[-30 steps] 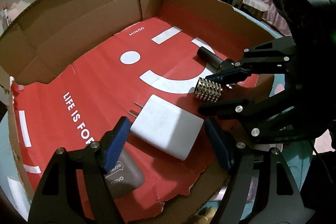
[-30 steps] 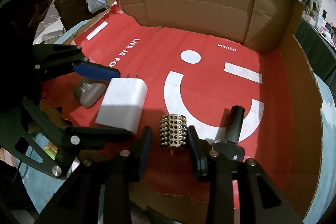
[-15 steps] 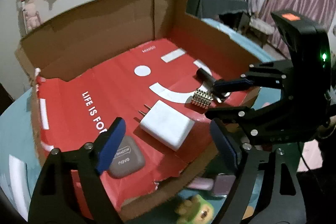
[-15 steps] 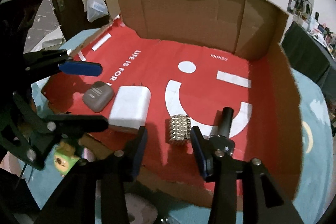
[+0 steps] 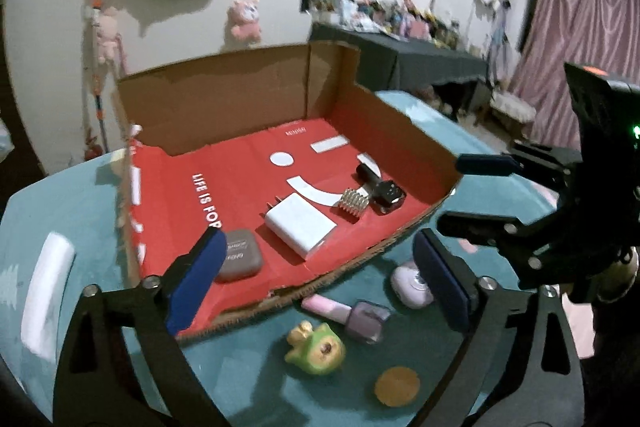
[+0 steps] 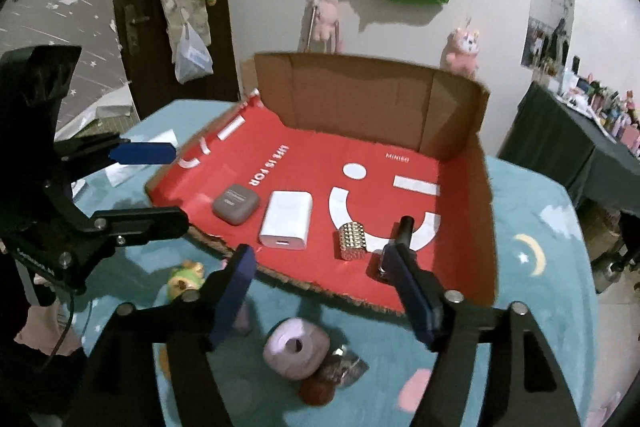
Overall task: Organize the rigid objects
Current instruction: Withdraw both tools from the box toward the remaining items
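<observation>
From the left wrist view, the left gripper hangs above the near edge of the box with its blue pads wide apart and nothing between them. In the box, on the red liner, a grey case, a white charger, a studded roller and a black tool lie in a row near the front edge. The right gripper shows at the right, released, beside the box. On the teal table in front of the box lie a pink tube, a purple bottle, a lilac case, a green toy and an orange disc. From the right wrist view, the right gripper is spread open and empty over the table, just short of the box front. The grey case, charger, roller and black tool sit inside, apart from one another except the tool, which lies just beside the roller. The lilac case lies on the table between the fingers, the green toy to its left. The left gripper is at the left, open.
</observation>
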`<state>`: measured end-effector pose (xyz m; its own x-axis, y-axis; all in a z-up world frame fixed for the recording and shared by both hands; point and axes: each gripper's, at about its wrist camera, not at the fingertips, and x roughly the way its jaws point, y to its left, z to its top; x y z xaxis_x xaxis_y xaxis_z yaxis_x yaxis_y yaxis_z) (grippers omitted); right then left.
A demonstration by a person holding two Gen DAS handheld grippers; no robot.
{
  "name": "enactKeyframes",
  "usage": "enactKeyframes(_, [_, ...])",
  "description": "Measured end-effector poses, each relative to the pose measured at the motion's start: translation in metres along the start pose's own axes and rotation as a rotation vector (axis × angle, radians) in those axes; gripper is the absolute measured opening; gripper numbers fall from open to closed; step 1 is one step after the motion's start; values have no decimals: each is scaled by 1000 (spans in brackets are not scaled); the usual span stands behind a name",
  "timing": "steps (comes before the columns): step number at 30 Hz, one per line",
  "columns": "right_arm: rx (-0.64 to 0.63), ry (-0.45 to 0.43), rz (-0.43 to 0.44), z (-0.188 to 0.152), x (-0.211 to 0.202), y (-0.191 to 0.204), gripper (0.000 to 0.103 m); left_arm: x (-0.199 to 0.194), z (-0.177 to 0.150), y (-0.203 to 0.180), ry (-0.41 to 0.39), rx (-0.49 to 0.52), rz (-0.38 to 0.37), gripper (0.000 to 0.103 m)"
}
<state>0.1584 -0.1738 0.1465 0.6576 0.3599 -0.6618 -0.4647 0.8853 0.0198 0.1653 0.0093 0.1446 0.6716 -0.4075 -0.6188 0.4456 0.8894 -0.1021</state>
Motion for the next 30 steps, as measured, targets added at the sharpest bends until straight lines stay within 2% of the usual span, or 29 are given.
enactKeyframes(4, [5, -62, -26, -18, -27, 11, 88, -28, -20, -9, -83, -46, 42, 99])
enactKeyframes(10, [21, -199, -108, -48, -64, 27, 102, -58, -52, -21, -177, -90, 110, 103])
enactKeyframes(13, [32, -270, -138, -64, -77, 36, 103, -67, -69, -25, -216, -127, 148, 103])
enactKeyframes(16, [43, -297, -149, -79, -79, 41, 103, -68, -86, -28, -233, -152, 187, 103])
enactKeyframes(20, [69, -305, -178, -100, -72, 45, 103, -60, -108, -28, -216, -203, 239, 103])
enactKeyframes(25, [126, -262, -188, -120, -52, 40, 103, -37, -129, -20, -139, -268, 291, 103])
enactKeyframes(30, [158, -204, -182, -136, -33, 38, 103, -18, -145, -12, -56, -331, 267, 103])
